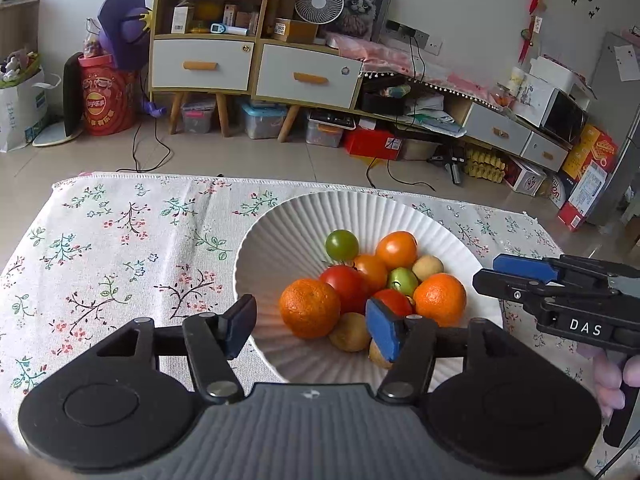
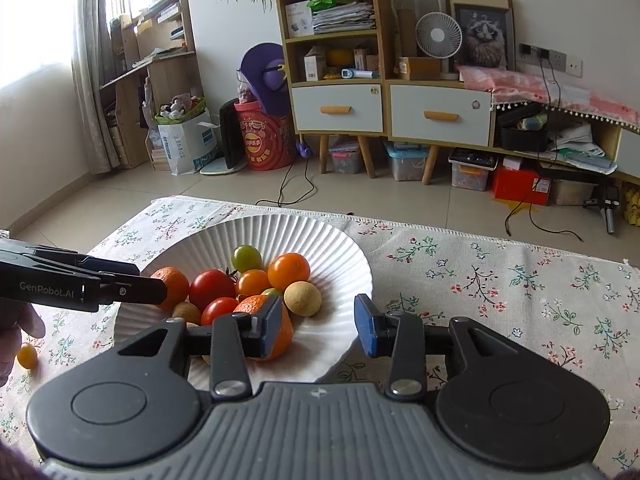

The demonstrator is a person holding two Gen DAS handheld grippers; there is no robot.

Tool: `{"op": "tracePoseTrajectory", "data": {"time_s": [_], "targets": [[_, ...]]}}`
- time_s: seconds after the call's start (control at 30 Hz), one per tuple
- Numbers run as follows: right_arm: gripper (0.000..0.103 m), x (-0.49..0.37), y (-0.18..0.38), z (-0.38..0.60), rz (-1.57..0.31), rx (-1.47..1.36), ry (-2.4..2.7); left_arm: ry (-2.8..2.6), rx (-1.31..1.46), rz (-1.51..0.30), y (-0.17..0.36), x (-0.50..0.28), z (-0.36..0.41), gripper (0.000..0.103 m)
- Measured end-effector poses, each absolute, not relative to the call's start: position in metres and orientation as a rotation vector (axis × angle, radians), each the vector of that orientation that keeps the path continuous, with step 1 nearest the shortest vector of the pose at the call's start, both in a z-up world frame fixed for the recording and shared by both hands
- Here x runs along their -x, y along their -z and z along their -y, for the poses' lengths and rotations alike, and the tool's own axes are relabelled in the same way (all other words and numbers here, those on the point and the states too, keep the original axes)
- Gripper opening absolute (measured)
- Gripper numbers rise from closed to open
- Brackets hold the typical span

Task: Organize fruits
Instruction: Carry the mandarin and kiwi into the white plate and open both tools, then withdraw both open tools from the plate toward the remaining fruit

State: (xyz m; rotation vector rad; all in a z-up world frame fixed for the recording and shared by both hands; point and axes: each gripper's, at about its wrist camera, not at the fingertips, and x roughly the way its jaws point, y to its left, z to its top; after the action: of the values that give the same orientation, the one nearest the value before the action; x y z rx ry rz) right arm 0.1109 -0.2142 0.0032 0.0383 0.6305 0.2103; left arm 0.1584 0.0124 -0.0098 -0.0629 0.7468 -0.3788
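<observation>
A white ribbed bowl (image 1: 448, 236) (image 2: 336, 252) on the floral cloth holds several fruits: two oranges (image 1: 309, 307) (image 1: 439, 298), red tomatoes (image 1: 347, 285), orange tomatoes (image 1: 397, 249), a green tomato (image 1: 341, 245), a small green fruit (image 1: 403, 281) and tan round fruits (image 1: 350, 334). My left gripper (image 1: 314, 330) is open and empty over the bowl's near rim, on either side of the left orange. My right gripper (image 2: 318, 322) is open and empty over the bowl's right near part; it also shows from the side in the left wrist view (image 1: 520, 278). A small yellow tomato (image 2: 27, 356) lies on the cloth left of the bowl.
The floral tablecloth (image 1: 120, 248) (image 2: 520, 280) covers the table; its far edge (image 1: 200, 178) drops to the tiled floor. Shelves, drawers and boxes stand along the far wall.
</observation>
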Motion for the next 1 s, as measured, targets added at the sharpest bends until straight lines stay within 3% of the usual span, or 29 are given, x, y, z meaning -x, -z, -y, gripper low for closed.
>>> {"op": "tracePoseTrajectory", "data": {"time_s": [0.33,0.5,1.0], "targets": [[0.065,-0.091,-0.012,0.208,-0.641,-0.025,-0.227,0.383,0.040,-0.734,0.000,-0.139,-0.020,0.089],[0.075,-0.082,-0.016,0.204,-0.648,-0.020,-0.220,0.371,0.053,-0.754,-0.001,-0.134,-0.027,0.094],[0.089,-0.051,-0.014,0.188,-0.668,-0.038,-0.177,0.323,0.004,-0.773,0.005,-0.099,-0.043,0.100]]}}
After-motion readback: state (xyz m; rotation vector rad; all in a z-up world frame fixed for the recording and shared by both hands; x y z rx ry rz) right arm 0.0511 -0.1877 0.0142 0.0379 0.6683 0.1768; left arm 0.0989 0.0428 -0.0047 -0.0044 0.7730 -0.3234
